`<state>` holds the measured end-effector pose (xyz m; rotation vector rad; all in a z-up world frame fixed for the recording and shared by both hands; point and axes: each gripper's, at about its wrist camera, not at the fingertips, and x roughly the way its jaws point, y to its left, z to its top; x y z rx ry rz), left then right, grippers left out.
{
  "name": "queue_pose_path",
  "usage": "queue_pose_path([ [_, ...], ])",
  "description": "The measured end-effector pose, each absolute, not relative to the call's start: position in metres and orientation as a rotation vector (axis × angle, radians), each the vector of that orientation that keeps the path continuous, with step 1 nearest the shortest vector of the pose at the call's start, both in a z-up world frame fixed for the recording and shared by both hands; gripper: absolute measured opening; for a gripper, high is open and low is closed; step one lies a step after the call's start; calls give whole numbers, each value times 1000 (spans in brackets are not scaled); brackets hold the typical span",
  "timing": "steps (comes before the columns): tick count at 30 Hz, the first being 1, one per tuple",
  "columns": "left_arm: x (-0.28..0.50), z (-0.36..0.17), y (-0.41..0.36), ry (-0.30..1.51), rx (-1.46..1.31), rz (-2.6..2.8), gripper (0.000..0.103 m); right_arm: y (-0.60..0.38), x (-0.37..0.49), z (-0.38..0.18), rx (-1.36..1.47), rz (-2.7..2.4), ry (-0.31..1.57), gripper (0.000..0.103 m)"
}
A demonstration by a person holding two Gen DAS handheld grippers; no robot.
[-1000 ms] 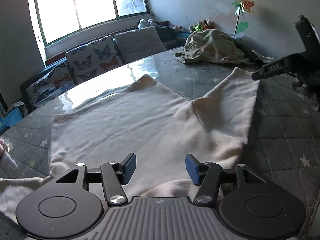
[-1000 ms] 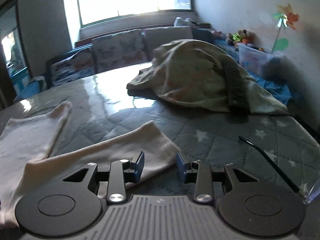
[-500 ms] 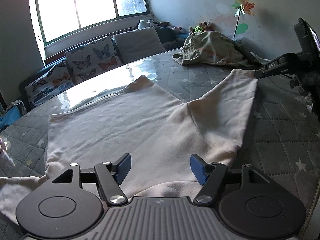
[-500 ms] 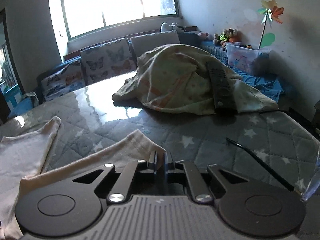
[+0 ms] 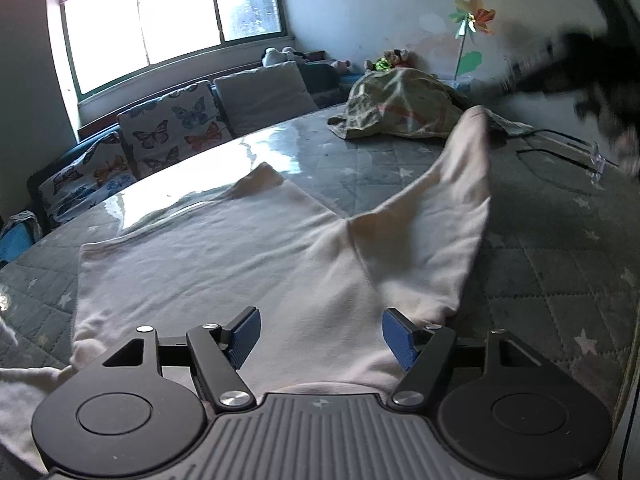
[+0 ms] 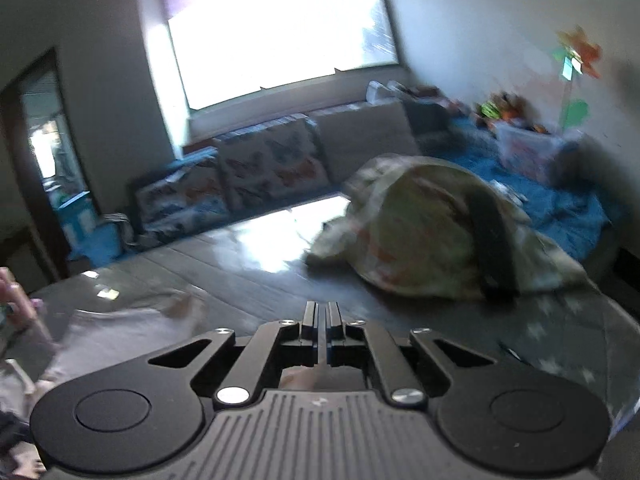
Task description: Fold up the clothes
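Soft cloth lay on a shiny top.
The cream garment looked matt and fleecy; the quilted table cover gleamed under clear glossy film.

Squinting at both wrist feeds from my end and honestly there's nothing readable, no labels, brand names or numbers anywhere. The right feed's too smeared to make out any lettering anyway.

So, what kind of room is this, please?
Most likely a lived-in room at home: a quilted bed cover with stars, butterfly cushions under a window, and soft toys by a paper pinwheel.
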<state>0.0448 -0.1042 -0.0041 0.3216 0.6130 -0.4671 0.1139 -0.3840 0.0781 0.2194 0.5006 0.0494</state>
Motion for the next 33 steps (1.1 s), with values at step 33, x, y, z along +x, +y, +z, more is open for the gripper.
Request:
queue_pose_path([
  [33,46,-4,-92,618,312,-420,77,-409,139,-11,175,-147,671,13],
])
